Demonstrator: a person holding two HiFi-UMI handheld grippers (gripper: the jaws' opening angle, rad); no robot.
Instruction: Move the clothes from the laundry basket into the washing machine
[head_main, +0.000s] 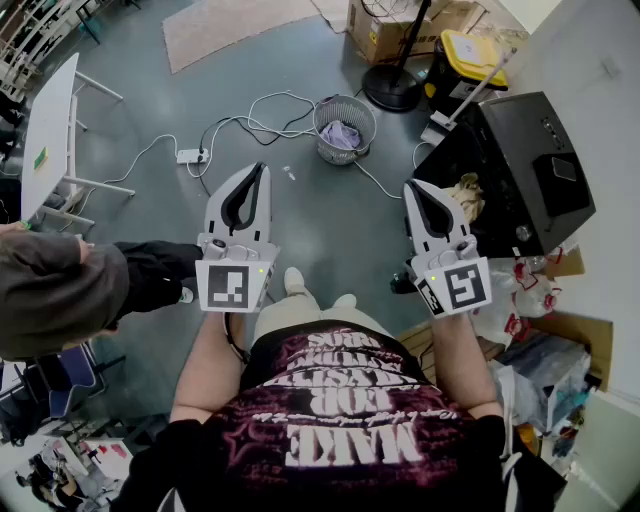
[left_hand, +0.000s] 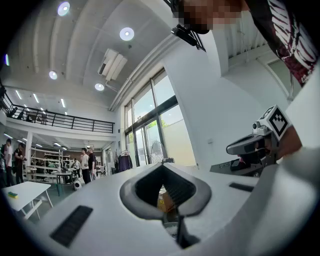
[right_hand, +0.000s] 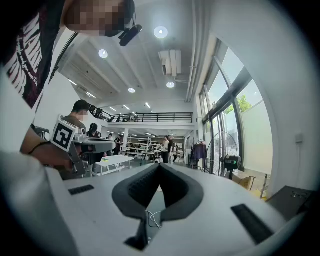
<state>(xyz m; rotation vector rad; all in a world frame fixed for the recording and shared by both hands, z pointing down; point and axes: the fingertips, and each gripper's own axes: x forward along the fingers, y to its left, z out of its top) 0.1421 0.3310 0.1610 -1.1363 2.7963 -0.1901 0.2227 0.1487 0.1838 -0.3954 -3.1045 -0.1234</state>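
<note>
— Biggest first?
— Grey smooth floor (head_main: 330, 225), spread over most of the head view. Next, a black box-shaped washing machine (head_main: 520, 150), stood at the right side of the frame, in its upper half.
— And over on the left?
— A white rectangular table (head_main: 48, 130) on thin white legs, set along the upper left edge.
— The tools?
— A white plastic left gripper (head_main: 262, 170) with black jaw lining, held out level just left of centre. A right gripper (head_main: 411, 187) of the same make, held level right of centre, in the picture just beside the washing machine's lower left corner. Both kept closed, tip against tip, with nothing caught between; confirmed in each gripper view, where only background showed through the loop of the lining.
— Whereabouts of the laundry?
— Upper centre of the head view: a round grey wire-mesh laundry basket (head_main: 345, 128) on the floor, well apart from both grippers, with crumpled lilac clothes (head_main: 341, 136) lying inside. Also a crumpled cream cloth (head_main: 467, 194) at the washing machine's left face, in the picture just right of the right gripper.
— Anything smaller?
— A white power strip (head_main: 190, 156) on the floor left of the basket, with thin white cables (head_main: 250, 118) looped from it toward the basket.
</note>
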